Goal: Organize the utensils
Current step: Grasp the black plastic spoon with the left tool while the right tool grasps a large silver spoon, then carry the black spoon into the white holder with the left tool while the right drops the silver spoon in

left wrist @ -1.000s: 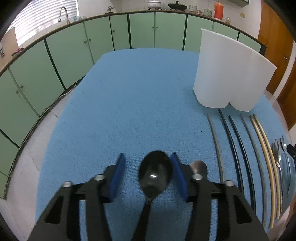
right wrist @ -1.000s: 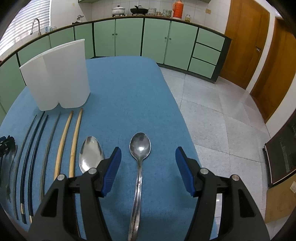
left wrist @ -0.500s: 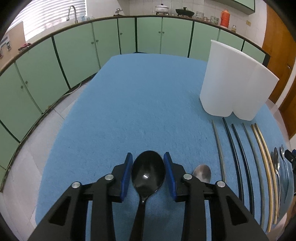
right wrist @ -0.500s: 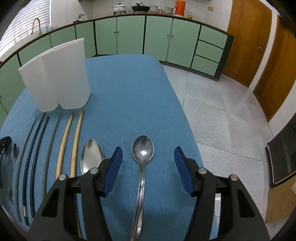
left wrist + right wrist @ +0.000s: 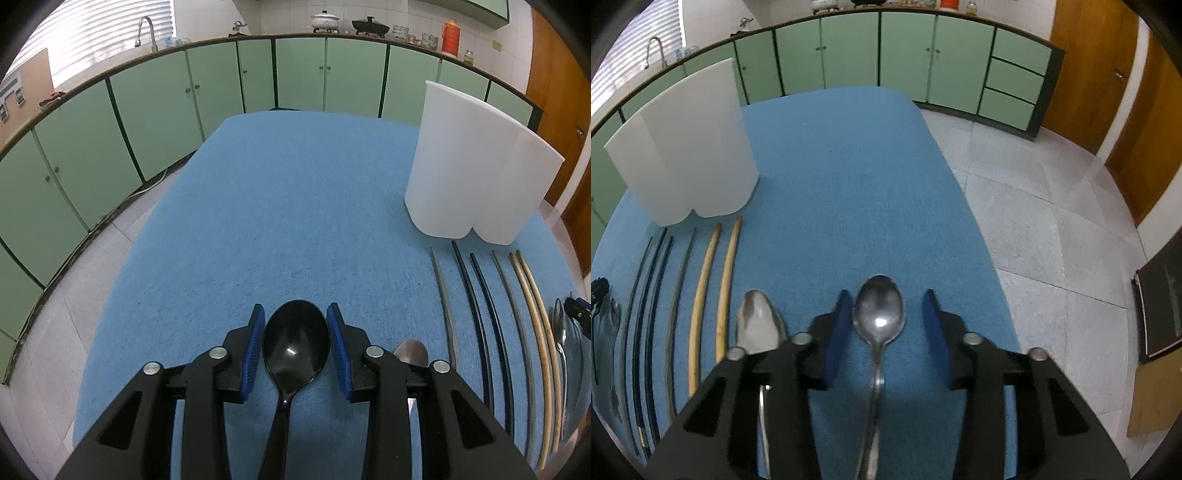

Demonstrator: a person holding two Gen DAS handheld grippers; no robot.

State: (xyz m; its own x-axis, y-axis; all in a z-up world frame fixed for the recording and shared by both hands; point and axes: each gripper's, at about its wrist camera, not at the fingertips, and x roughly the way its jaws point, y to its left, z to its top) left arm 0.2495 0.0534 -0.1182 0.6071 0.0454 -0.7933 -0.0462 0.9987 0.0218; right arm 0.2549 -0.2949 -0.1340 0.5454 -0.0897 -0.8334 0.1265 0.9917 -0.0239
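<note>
My left gripper (image 5: pixel 296 325) is shut on a black plastic spoon (image 5: pixel 295 343), its blue pads against the bowl's sides. My right gripper (image 5: pixel 886 314) is open around a steel spoon (image 5: pixel 879 314) lying on the blue table; its left pad is close to the bowl and its right pad stands apart. A white two-compartment holder (image 5: pixel 476 166) stands at the back right of the left wrist view; it also shows in the right wrist view (image 5: pixel 683 147) at back left. Several chopsticks (image 5: pixel 480 325) lie in a row in front of it.
A second steel spoon (image 5: pixel 759 321) lies left of my right gripper. Another spoon bowl (image 5: pixel 412 352) shows right of my left gripper. The blue table (image 5: pixel 277 221) ends over a tiled floor (image 5: pixel 1052 240). Green cabinets line the walls.
My left gripper has closed on the black spoon and lifted it. My right gripper has moved forward over the steel spoon and narrowed around its bowl.
</note>
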